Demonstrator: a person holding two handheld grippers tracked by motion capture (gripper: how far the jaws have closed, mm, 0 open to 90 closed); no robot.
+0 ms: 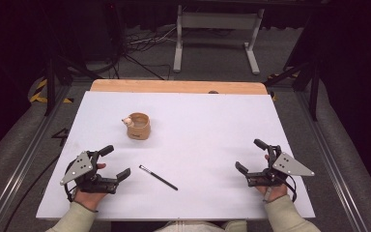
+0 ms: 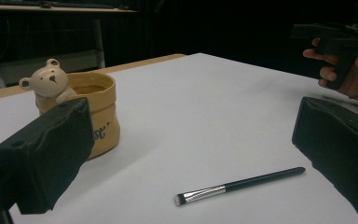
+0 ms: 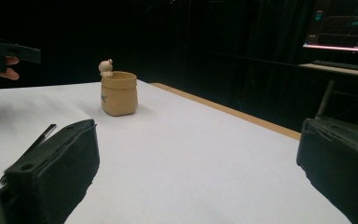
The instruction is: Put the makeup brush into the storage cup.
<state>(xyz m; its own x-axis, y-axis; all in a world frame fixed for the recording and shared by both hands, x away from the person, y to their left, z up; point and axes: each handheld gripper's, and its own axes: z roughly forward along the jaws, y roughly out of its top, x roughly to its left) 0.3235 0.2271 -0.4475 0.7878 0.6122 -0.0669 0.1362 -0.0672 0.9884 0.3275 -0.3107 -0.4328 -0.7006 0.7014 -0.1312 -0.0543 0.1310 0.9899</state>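
High view: your left gripper [image 1: 114, 162] sits near the table's [image 1: 212, 125] near-left corner, jaws spread wide, nothing between them. Your right gripper [image 1: 251, 155] is near the near-right corner, jaws also wide apart and empty. Landmark is the tan ceramic sack-shaped pot with a small cream bear on its rim [image 1: 138, 125], upright on the white tabletop, left of centre. The thin black-handled makeup brush with a silver ferrule [image 1: 158, 177] lies flat on the table, nearer to you than the pot and slightly right of it, well apart from it, lying at a slant. The brush is closer to your left gripper than your right, touching neither. Left gripper view has the brush [image 2: 240, 185] lying between the two black jaws but farther out, bristle tip toward the pot [image 2: 86, 116], which stands beyond the left jaw. Right gripper view shows the pot [image 3: 118, 92] far off, the brush handle [image 3: 39, 138] partly hidden behind the left jaw
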